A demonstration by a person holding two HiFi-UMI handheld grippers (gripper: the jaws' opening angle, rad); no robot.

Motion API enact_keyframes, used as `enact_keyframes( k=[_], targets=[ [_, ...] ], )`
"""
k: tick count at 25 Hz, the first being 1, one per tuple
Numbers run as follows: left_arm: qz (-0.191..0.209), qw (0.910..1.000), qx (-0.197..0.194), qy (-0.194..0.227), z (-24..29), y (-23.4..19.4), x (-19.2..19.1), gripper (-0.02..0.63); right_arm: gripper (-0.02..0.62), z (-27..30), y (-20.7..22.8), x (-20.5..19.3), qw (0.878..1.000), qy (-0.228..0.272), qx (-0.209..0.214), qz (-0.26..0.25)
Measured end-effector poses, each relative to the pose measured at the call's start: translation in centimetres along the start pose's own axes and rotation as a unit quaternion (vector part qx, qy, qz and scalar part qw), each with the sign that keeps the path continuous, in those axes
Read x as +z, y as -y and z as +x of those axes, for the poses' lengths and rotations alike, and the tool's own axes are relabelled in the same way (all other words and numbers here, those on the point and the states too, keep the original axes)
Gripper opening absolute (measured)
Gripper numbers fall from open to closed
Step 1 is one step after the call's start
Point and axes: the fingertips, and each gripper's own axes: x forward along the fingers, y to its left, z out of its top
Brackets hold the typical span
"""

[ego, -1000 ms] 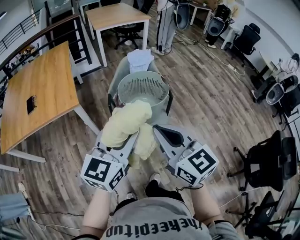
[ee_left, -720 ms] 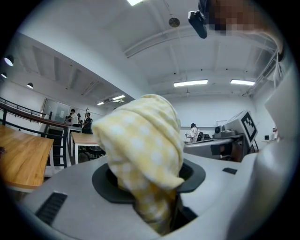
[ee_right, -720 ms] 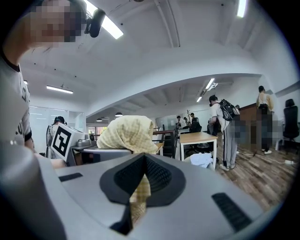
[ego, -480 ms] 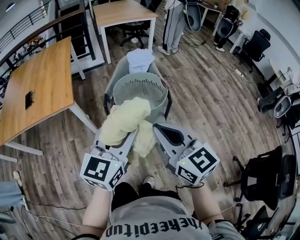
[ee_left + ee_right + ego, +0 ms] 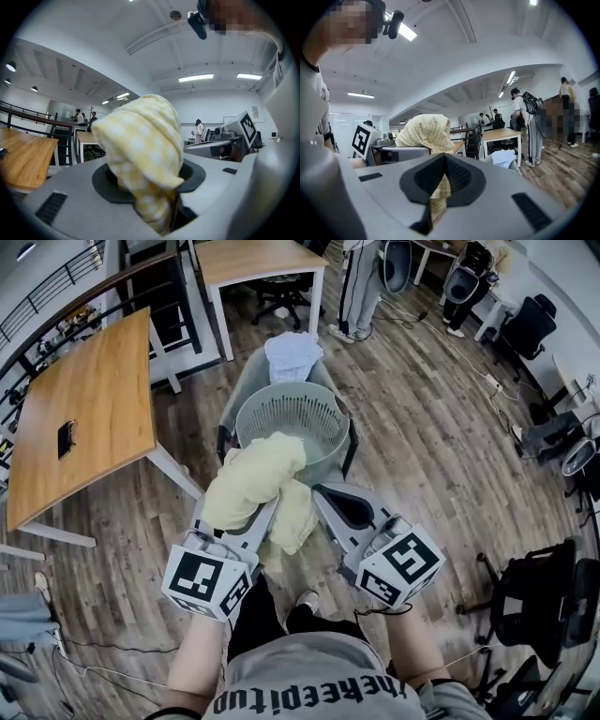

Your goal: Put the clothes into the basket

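1. The left gripper point(image 5: 246, 526) is clamped on a thick bunch of the yellow checked garment point(image 5: 253, 479). Its jaws stand partly apart only because the wad fills them. Most of the fabric is heaped on top of this gripper, which looks like a way to keep it off the floor.
2. The right gripper point(image 5: 330, 498), just beside it, is pinched nearly together on a thin strip of the same garment. Sharing the load between two grips probably keeps the loose tail, which hangs between the grippers, from trailing.
3. The garment is not in the basket point(image 5: 246, 409). From the head view its front edge overlaps the near rim, and I cannot tell whether it touches.
4. The basket looks empty and stands on the seat of a grey chair point(image 5: 236, 381), likely so that its mouth sits nearer carrying height.
5. A white garment point(image 5: 293, 352) is draped over the chair's back, behind the basket, and is also not inside it.
6. A wooden table point(image 5: 84, 418) stands off to the left, clear of the path.
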Motion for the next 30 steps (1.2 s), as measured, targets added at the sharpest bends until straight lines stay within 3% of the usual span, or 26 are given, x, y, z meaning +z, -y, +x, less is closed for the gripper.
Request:
enact_keyframes(
  k=[21, 30],
  targets=[
    [0.016, 0.9919, -0.126, -0.008, 5.6, -8.2, 2.6, 0.209, 0.009, 8.5, 2.5, 2.6, 0.993, 0.017, -0.117, 0.013],
    [0.017, 0.9861, -0.165, -0.010, 6.4, -10.8, 2.0, 0.209, 0.009, 11.2, 2.3, 1.9, 0.988, 0.017, -0.154, 0.015]
  ],
)
